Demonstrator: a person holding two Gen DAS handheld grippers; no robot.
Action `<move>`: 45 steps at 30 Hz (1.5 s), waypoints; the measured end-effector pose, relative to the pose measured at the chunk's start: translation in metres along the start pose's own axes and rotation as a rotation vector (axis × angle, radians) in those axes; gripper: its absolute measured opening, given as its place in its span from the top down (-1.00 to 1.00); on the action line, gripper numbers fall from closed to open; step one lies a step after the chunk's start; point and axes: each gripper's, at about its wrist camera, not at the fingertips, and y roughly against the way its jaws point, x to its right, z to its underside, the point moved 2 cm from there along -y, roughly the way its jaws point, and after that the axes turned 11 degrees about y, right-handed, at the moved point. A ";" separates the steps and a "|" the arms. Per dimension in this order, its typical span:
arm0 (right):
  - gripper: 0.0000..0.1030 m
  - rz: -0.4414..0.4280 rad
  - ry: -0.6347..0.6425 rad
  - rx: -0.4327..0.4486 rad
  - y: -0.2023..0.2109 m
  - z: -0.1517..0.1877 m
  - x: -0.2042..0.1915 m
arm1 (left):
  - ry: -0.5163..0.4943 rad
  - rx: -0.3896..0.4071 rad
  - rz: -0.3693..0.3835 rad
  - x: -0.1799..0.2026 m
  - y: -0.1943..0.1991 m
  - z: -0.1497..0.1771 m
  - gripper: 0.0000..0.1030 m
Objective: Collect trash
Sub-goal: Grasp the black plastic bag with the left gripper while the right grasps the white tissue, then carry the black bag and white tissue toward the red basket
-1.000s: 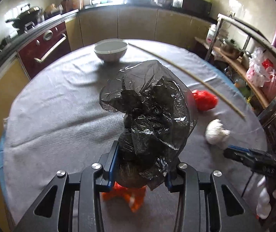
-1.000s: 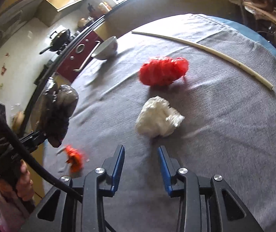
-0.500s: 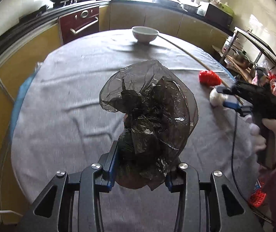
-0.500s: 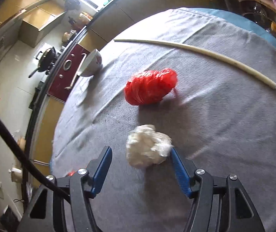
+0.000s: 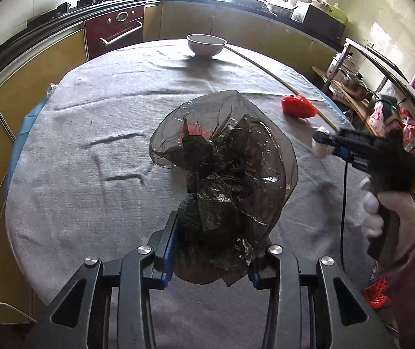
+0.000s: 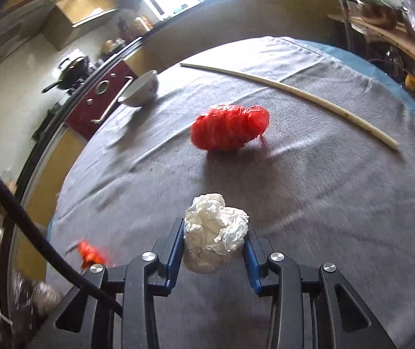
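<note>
White bowl (image 5: pixel 206 44) and long stick (image 6: pixel 292 91) on tablecloth (image 5: pixel 91 151).

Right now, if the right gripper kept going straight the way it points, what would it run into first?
The right gripper already has the white paper wad between its jaws. Beyond that, the crumpled red bag probably comes next, though depth is hard to judge.
</note>
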 end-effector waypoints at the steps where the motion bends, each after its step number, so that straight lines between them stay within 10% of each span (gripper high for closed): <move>1: 0.23 -0.014 0.004 0.000 0.006 0.004 -0.001 | 0.000 0.003 0.002 0.002 0.002 0.002 0.20; 18: 0.23 -0.118 0.213 0.067 0.133 0.106 -0.048 | -0.125 0.137 -0.155 0.052 0.041 0.036 0.20; 45: 0.23 -0.119 0.239 0.167 0.210 0.156 -0.051 | -0.267 0.244 -0.167 0.102 0.093 0.090 0.20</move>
